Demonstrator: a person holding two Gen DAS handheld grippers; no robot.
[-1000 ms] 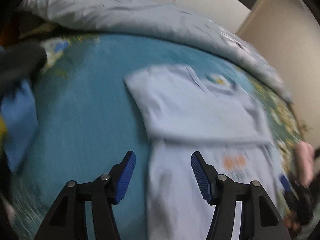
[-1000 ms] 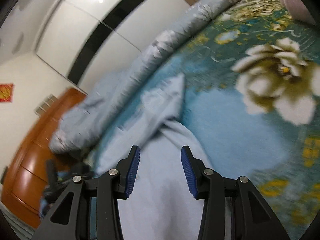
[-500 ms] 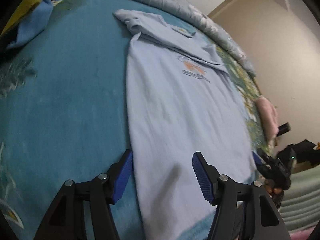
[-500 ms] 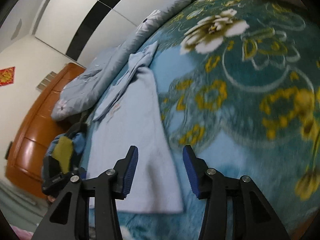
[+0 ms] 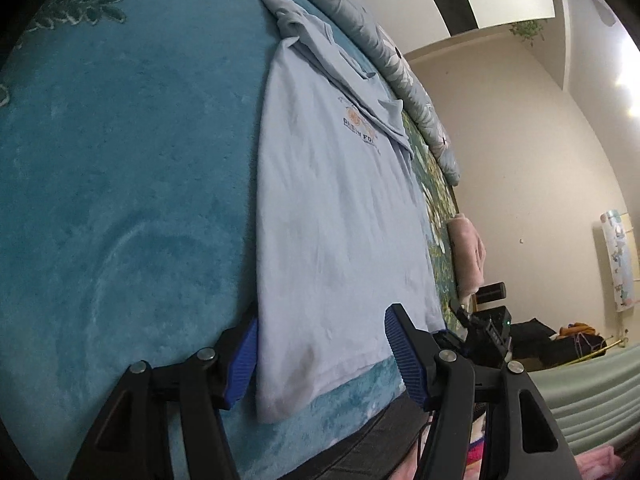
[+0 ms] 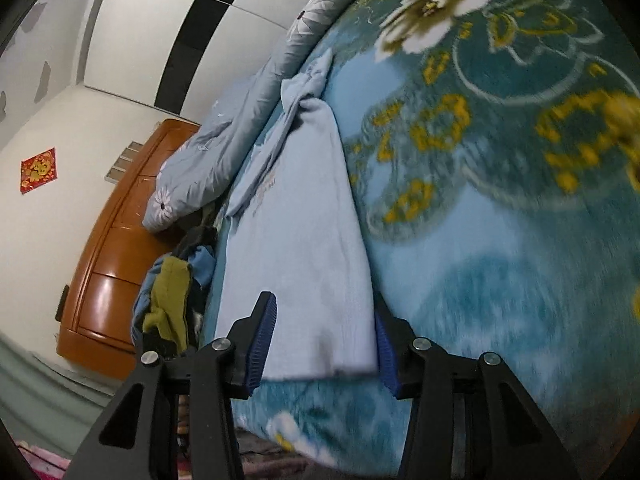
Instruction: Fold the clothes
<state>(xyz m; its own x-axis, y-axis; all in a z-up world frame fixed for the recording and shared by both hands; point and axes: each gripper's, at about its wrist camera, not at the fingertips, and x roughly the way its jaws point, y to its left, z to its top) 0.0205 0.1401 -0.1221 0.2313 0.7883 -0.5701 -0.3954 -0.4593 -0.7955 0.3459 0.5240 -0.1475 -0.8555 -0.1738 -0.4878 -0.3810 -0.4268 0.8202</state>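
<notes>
A light blue T-shirt (image 5: 336, 216) with an orange print lies flat on a teal blanket (image 5: 120, 160), its sleeves folded in over the chest. Its hem points toward me. My left gripper (image 5: 320, 356) is open and sits low at the hem's left corner, with the cloth edge between the blue pads. In the right wrist view the same T-shirt (image 6: 304, 240) runs away from me. My right gripper (image 6: 324, 344) is open, its jaws straddling the hem's right corner. Neither gripper pinches the cloth.
A grey-blue duvet (image 6: 248, 112) lies bunched along the bed's far side. A pile of blue and olive clothes (image 6: 172, 288) sits at the bed's left edge by a wooden dresser (image 6: 108, 264). A pink folded cloth (image 5: 468, 256) rests further right.
Both grippers have come down and back from over the shirt's chest to its hem. Each open gripper now straddles one lower corner.
</notes>
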